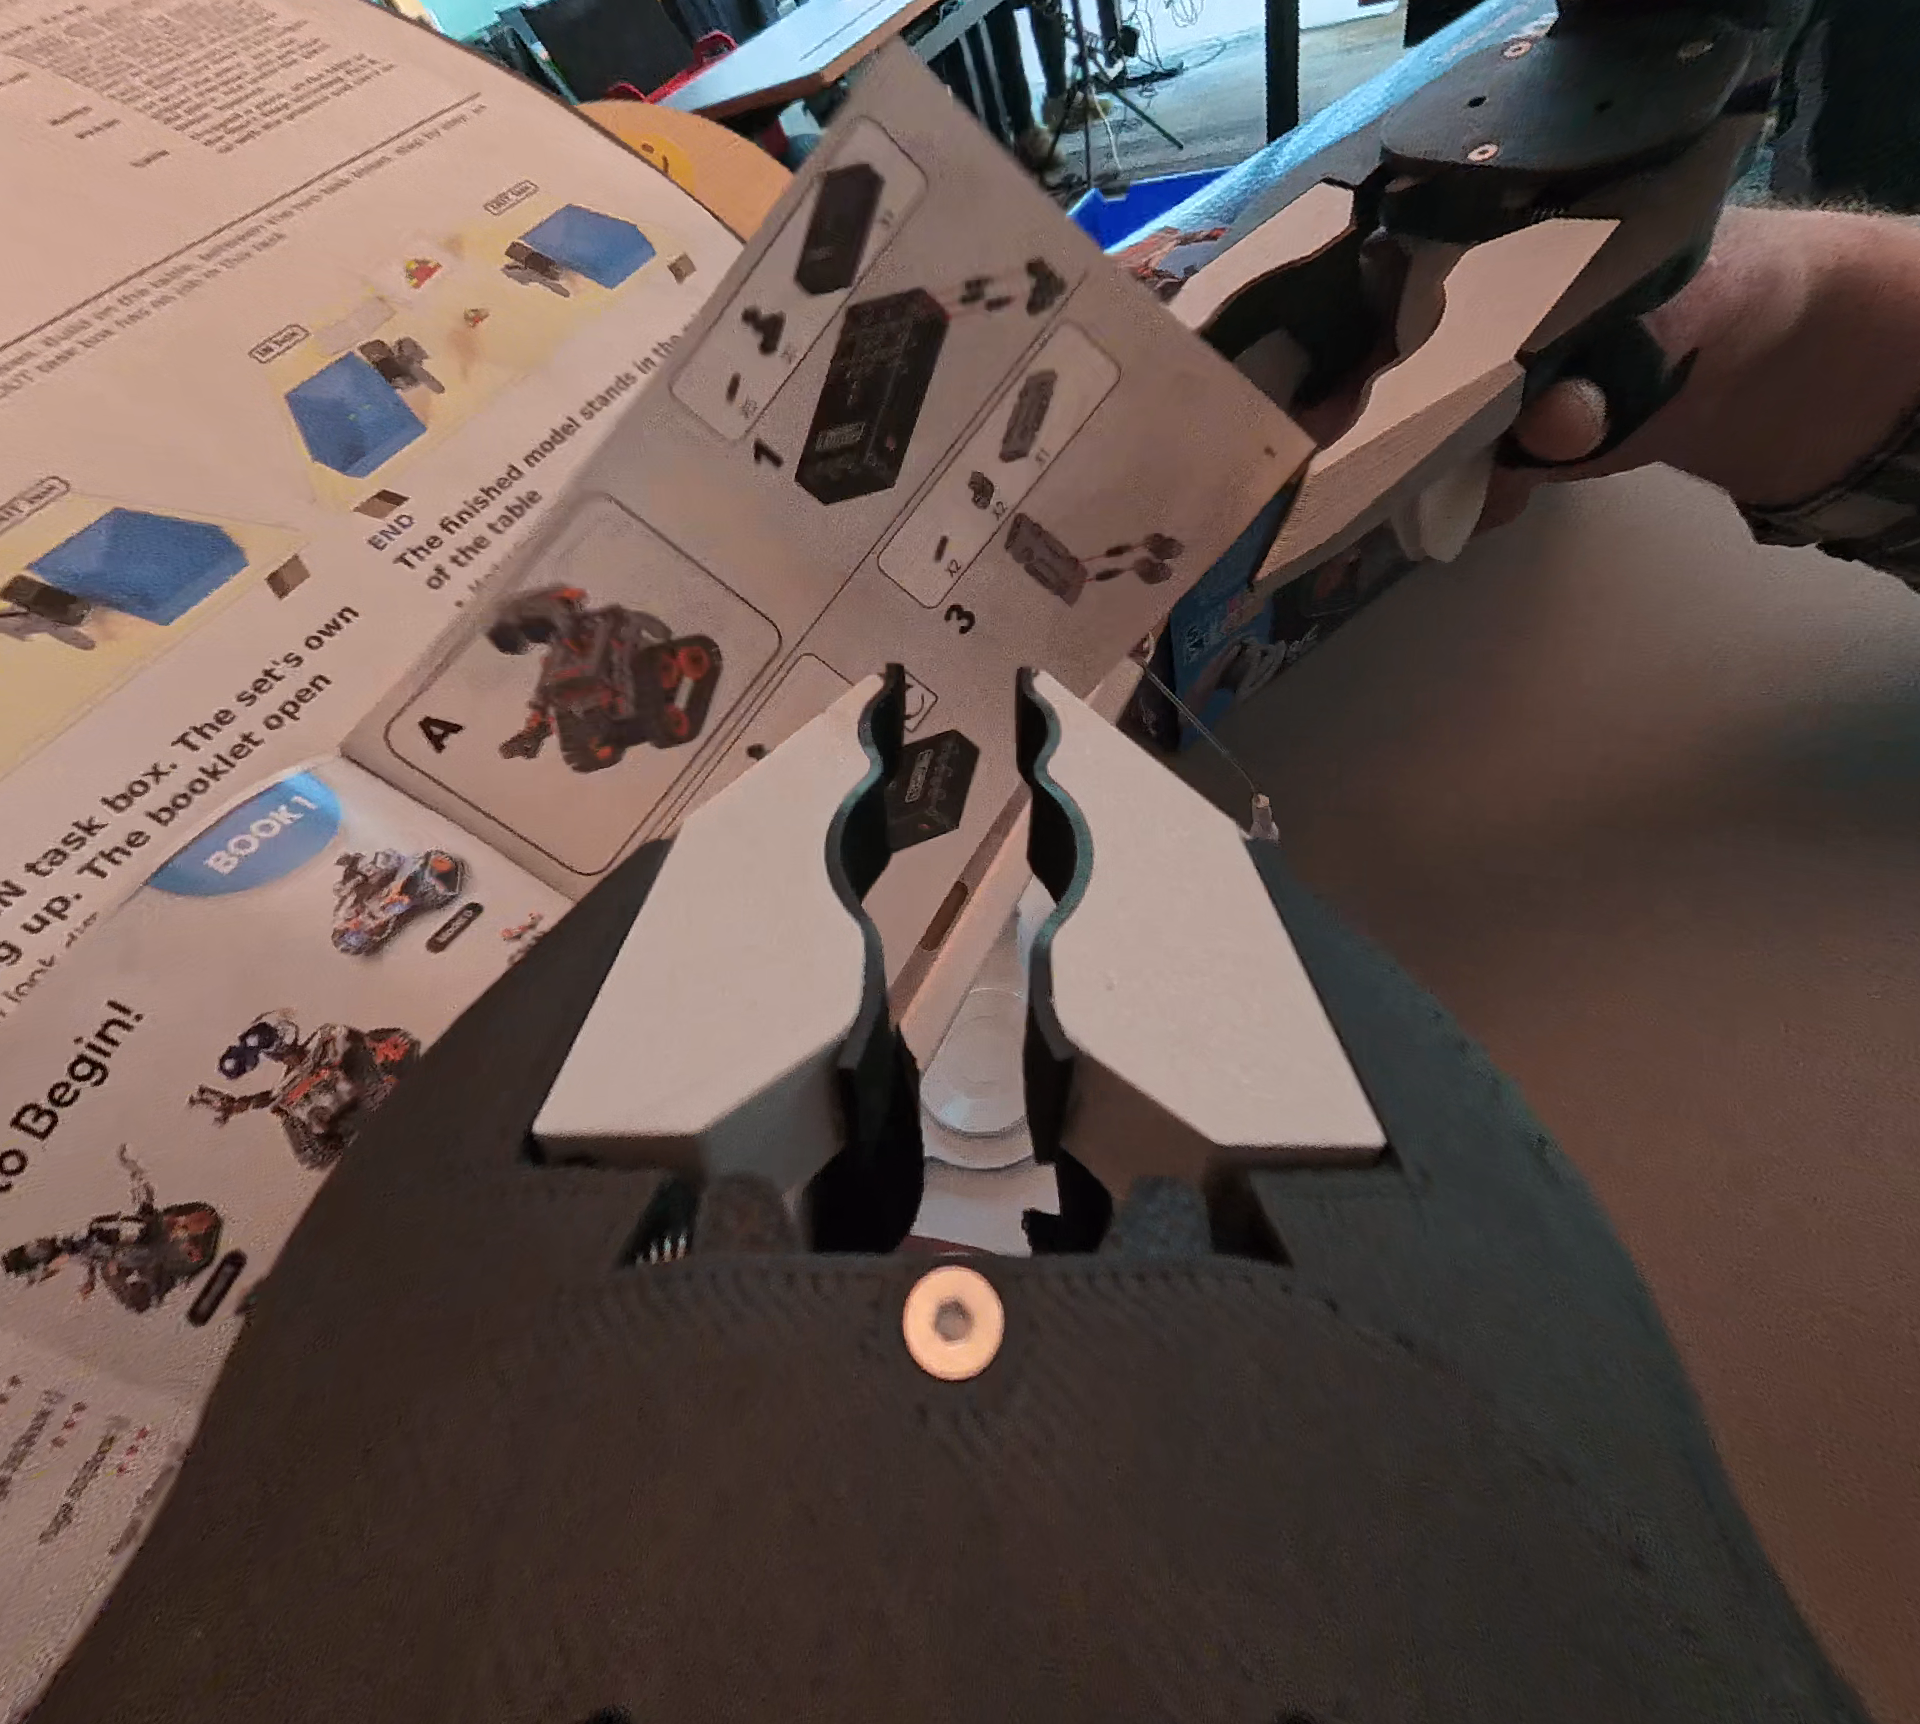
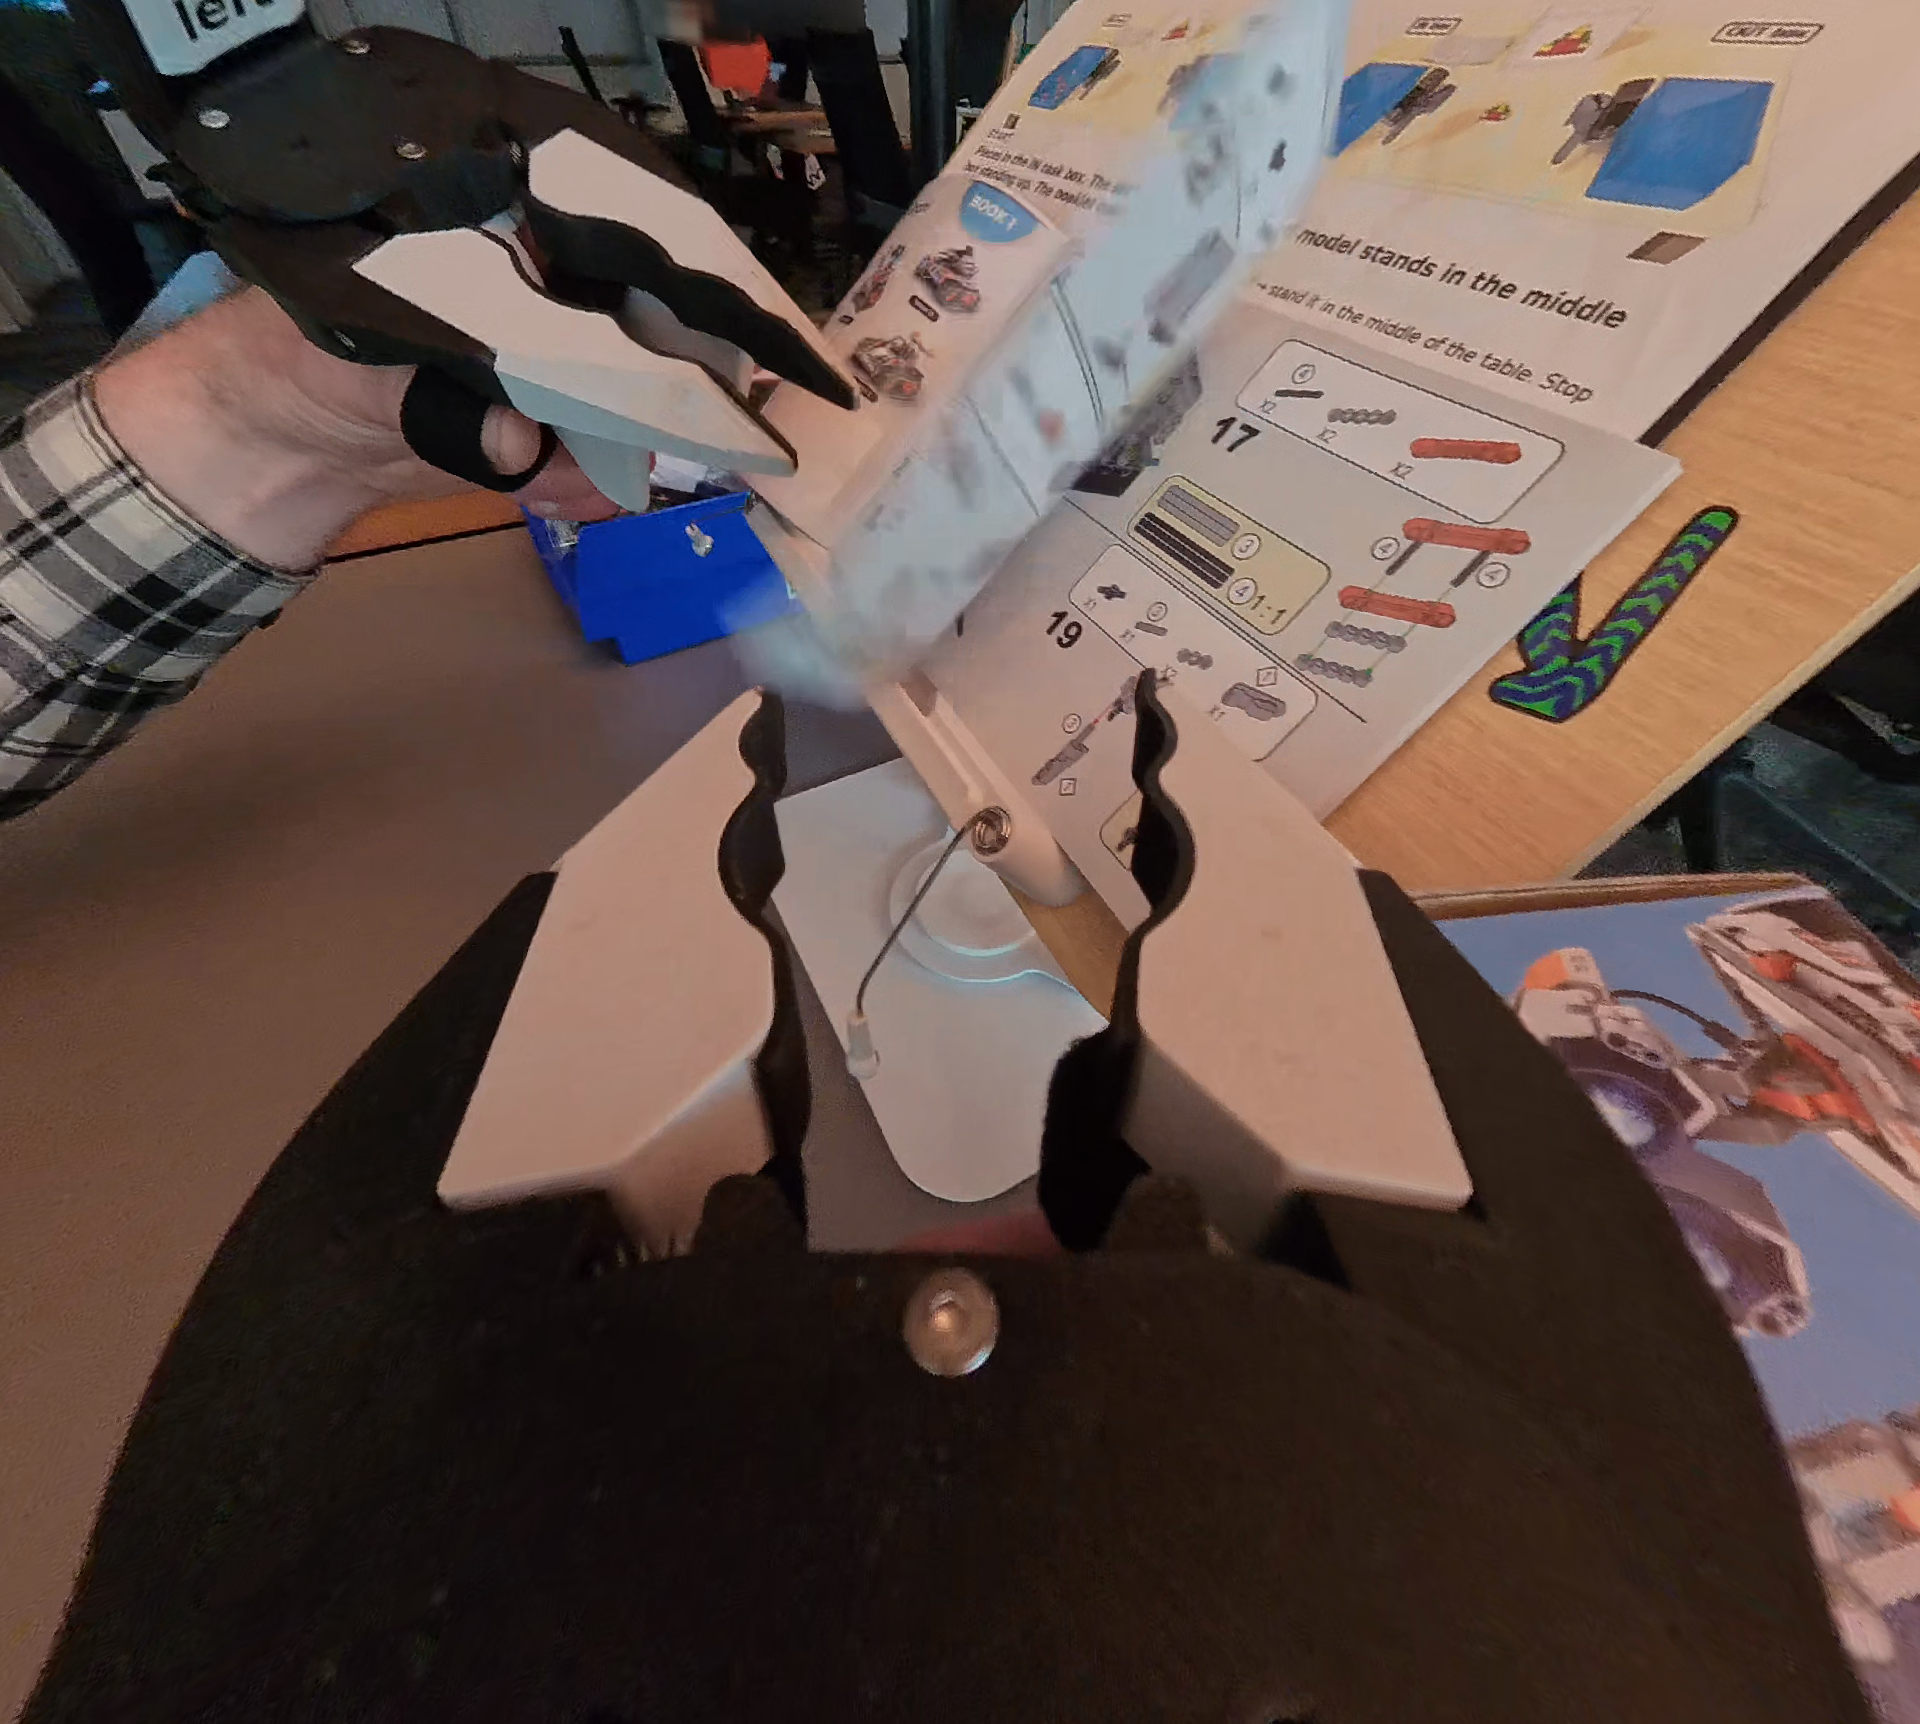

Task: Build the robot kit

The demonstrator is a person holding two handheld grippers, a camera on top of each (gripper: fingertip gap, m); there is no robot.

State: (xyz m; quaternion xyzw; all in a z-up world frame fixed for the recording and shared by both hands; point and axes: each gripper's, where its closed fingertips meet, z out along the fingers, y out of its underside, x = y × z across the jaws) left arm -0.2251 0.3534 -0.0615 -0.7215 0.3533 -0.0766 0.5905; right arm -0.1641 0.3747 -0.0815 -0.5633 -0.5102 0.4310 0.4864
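An instruction booklet stands open on a white stand [image 2: 935, 1082]. One page [image 1: 831, 448] is lifted in mid-turn and shows blurred in the right wrist view [image 2: 1091, 303]. My left gripper [image 1: 956, 682] is open by a narrow gap and empty, its tips just before the lower edge of that page. It also shows in the right wrist view [image 2: 821, 427], beside the page's left edge. My right gripper [image 2: 953, 698] is wide open and empty, facing the stand and its wire page holder [image 2: 914, 916]. In the left wrist view, the right gripper [image 1: 1247, 391] touches the page's right corner.
A large printed board [image 1: 260, 324] leans behind the booklet. A blue bin [image 2: 665, 573] sits on the brown table [image 2: 312, 791] to the left. A picture box [image 2: 1714, 1103] lies at the right. Desks, chairs and yellow bins stand farther back. Some 8 cm of space lies between my two pairs of fingers.
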